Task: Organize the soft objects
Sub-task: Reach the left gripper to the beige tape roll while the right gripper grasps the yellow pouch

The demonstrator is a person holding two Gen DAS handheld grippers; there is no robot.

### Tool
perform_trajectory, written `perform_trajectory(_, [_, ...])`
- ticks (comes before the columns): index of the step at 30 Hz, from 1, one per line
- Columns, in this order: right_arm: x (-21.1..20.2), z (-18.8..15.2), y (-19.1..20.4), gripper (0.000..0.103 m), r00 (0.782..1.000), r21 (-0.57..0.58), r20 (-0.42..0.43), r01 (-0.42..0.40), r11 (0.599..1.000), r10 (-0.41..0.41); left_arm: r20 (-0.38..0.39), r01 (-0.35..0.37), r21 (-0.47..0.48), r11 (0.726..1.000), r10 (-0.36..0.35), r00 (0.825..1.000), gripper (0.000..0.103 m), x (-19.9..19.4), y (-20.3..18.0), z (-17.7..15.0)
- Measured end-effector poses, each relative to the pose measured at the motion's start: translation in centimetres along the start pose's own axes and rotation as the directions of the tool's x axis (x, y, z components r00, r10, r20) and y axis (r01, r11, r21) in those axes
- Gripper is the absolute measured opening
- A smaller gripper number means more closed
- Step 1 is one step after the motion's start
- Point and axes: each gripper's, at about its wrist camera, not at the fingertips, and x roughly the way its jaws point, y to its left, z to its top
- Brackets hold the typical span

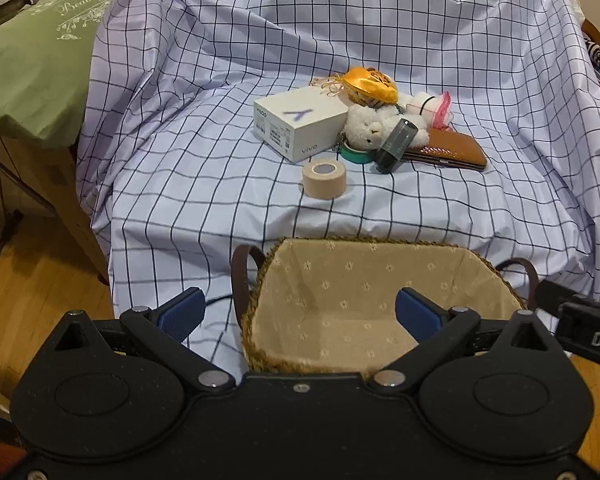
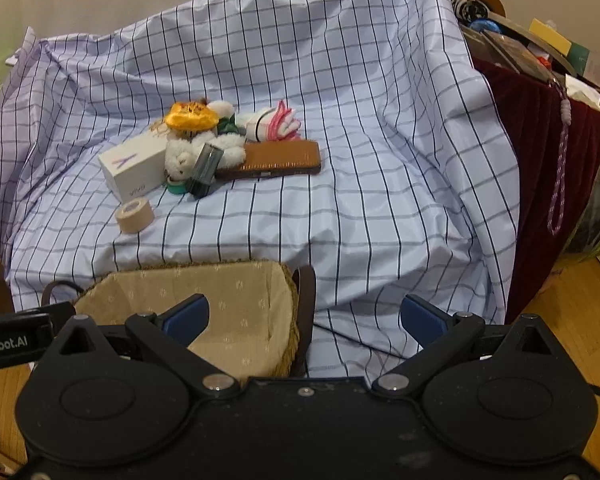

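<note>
A pile lies on the checked cloth (image 1: 220, 92): a white plush bear (image 1: 370, 126) (image 2: 182, 156), an orange plush toy (image 1: 370, 82) (image 2: 190, 116), rolled white-and-pink cloth (image 1: 434, 106) (image 2: 278, 122). A lined woven basket (image 1: 284, 264) (image 2: 180, 272) stands in front, empty. My left gripper (image 1: 300, 312) is open above the basket's near side. My right gripper (image 2: 304, 316) is open over the basket's right handle (image 2: 306, 308). Both are empty, well short of the pile.
Hard items sit in the pile: a white phone box (image 1: 300, 126) (image 2: 134, 170), beige tape roll (image 1: 324, 179) (image 2: 134, 214), green tape (image 1: 356, 155), dark canister (image 1: 398, 144) (image 2: 204, 170), brown case (image 1: 448, 151) (image 2: 276, 159). A green cushion (image 1: 32, 68) lies left, maroon-draped clutter (image 2: 540, 128) right.
</note>
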Motion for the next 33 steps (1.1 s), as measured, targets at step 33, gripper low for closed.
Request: perform_trajectory(33, [11.4, 10.4, 5.2, 0.093, 0.997, -0.122, -0.014, -0.071, 0.990, 0.070, -0.124, 0.125, 0.134, 0.983, -0.108, 0.986, 0.066, 14.1, -0.7, 8.5])
